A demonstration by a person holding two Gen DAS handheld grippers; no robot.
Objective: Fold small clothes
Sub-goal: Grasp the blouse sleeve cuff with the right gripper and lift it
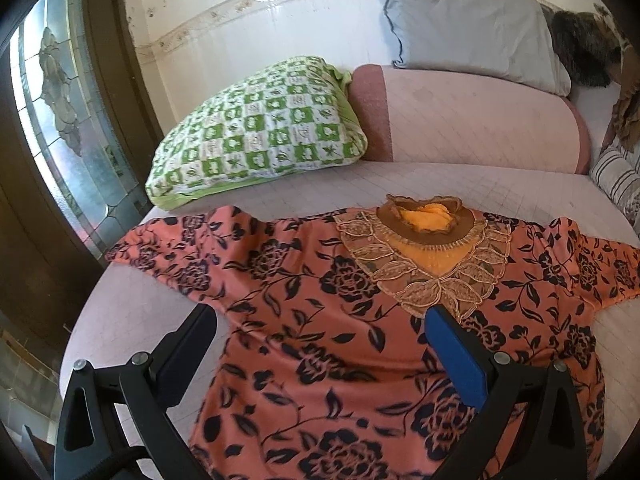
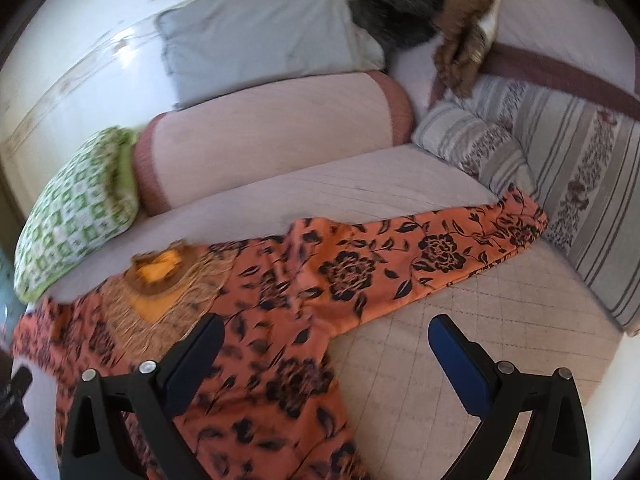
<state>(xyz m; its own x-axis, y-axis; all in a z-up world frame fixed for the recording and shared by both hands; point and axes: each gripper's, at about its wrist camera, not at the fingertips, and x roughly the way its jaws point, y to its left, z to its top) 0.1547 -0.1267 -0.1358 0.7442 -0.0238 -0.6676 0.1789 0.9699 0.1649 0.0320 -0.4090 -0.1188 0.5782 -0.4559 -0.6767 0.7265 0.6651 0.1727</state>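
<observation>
An orange top with black flowers [image 1: 320, 320] lies spread flat on the pale quilted bed [image 1: 132, 312], sleeves out to both sides, its lace collar [image 1: 432, 256] pointing toward the pillows. My left gripper [image 1: 320, 312] hovers open over the body of the top, near its left side seam, holding nothing. In the right wrist view the same top [image 2: 280, 320] runs from lower left to its right sleeve [image 2: 440, 252], which reaches toward a striped cushion. My right gripper [image 2: 326, 326] is open above the right underarm area, with nothing between its fingers.
A green checked pillow [image 1: 260, 132], a pink bolster [image 1: 472, 120] and a grey pillow [image 1: 468, 24] line the back of the bed. Striped floral cushions [image 2: 560, 184] stand on the right. Bare quilt [image 2: 460, 312] lies right of the top. A glass door [image 1: 60, 120] is at the left.
</observation>
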